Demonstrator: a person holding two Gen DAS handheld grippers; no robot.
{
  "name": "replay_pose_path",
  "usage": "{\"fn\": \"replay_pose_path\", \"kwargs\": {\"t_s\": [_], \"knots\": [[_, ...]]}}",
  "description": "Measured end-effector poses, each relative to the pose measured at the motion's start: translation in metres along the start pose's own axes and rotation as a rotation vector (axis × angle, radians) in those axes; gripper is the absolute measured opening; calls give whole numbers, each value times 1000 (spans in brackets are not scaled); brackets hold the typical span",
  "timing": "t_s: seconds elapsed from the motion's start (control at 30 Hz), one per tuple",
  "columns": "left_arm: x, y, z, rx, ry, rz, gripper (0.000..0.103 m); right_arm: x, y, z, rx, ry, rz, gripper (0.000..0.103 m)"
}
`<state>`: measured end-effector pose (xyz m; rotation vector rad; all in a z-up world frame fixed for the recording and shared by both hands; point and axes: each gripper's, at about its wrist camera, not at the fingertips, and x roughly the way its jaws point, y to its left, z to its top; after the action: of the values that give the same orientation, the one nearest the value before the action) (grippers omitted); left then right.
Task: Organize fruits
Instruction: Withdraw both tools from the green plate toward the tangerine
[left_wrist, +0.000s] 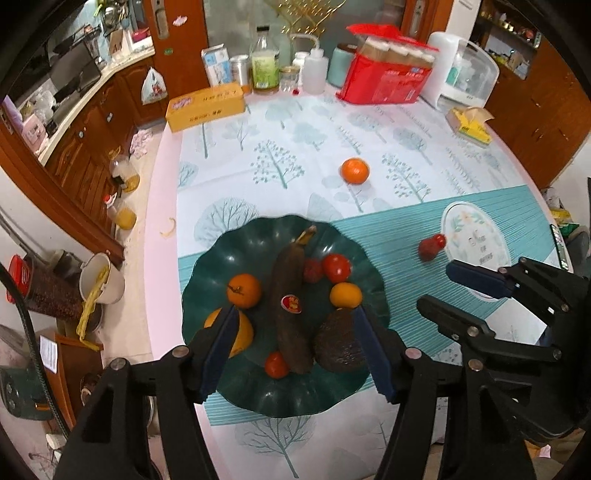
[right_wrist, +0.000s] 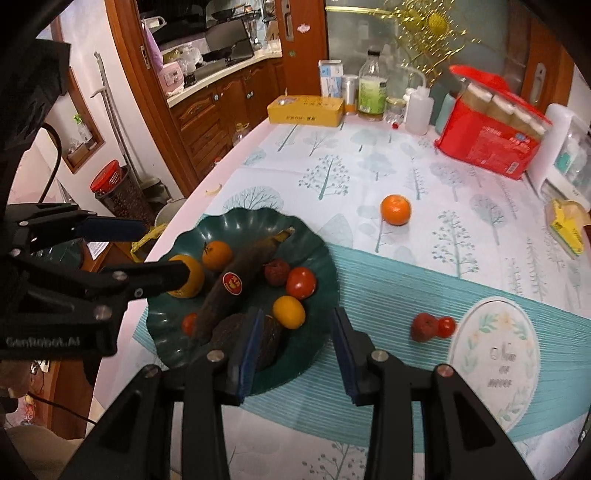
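A dark green scalloped plate (left_wrist: 236, 251) (right_wrist: 236, 229) holds a blackened banana (left_wrist: 290, 295) (right_wrist: 236, 284), an avocado (left_wrist: 336, 343) (right_wrist: 275, 338), oranges and small tomatoes. My left gripper (left_wrist: 295, 350) (right_wrist: 140, 251) hovers above the plate, open, with nothing between its pads. My right gripper (right_wrist: 295, 347) (left_wrist: 465, 299) hangs over the plate's right edge, open a little and empty. An orange (left_wrist: 354, 170) (right_wrist: 396, 209) lies alone on the tree-print cloth. A lychee (left_wrist: 428, 248) (right_wrist: 424, 326) and a cherry tomato (right_wrist: 447, 326) rest together on the teal mat.
Along the far table edge stand a yellow box (left_wrist: 207, 107), bottles (left_wrist: 264, 59), a red package (left_wrist: 388, 77) and a white appliance (left_wrist: 461, 70). A tissue pack (left_wrist: 469, 123) lies at the right. A round printed coaster (left_wrist: 476, 236) sits beside the lychee. The table's left edge drops to a cluttered floor.
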<state>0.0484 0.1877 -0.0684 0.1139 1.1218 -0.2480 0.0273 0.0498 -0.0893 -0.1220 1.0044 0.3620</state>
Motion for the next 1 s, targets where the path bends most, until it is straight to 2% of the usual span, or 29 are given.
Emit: {"fn": "replay_pose_path", "kwargs": {"t_s": [0.33,0.63,0.8,1.0], "knots": [[-34,-30,33,115,-105,-19,67,-58,-20,-1,29,-55,-135,38],[-41,-51,101,202,-187,14,73,-93,-76,12,22,-63,-283,38],[-12,-57,139,206,-146,46,74,-83,-112,20,5,-46,-292,38],[53,-65,171,199,-12,60,74,-35,-160,15,46,20,-185,38]]}}
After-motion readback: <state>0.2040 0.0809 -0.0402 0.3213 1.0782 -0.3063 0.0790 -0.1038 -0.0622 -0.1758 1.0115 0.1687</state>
